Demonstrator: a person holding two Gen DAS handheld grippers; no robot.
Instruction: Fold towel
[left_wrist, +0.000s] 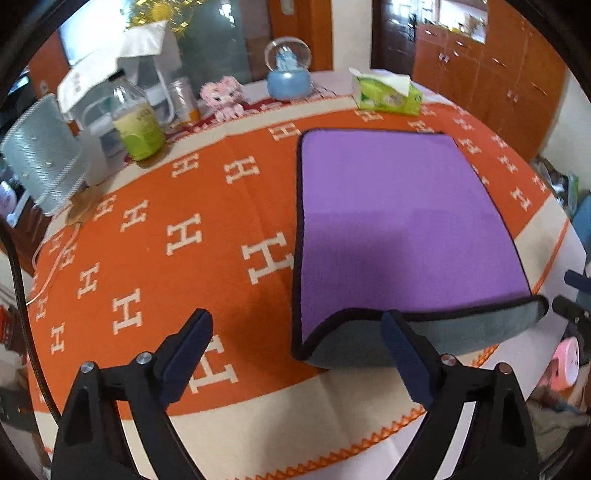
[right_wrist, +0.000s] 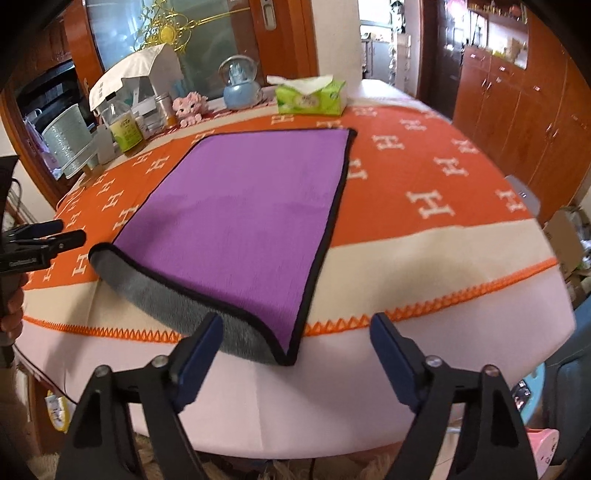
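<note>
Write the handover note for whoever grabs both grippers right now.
Left gripper: open, empty, near the towel's left near corner.
Right gripper: open, empty, over the right near corner.
Towel: purple side up, lying on the orange tablecloth; near edge curled over, grey underside showing.
Done: towel laid out, no fold completed.
Left: pinch both near corners, carry them to the far edge, flatten.

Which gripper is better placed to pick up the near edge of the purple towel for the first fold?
Probably right: the open right gripper brackets the purple, black-edged towel's near corner; the left gripper sits off-corner.
</note>
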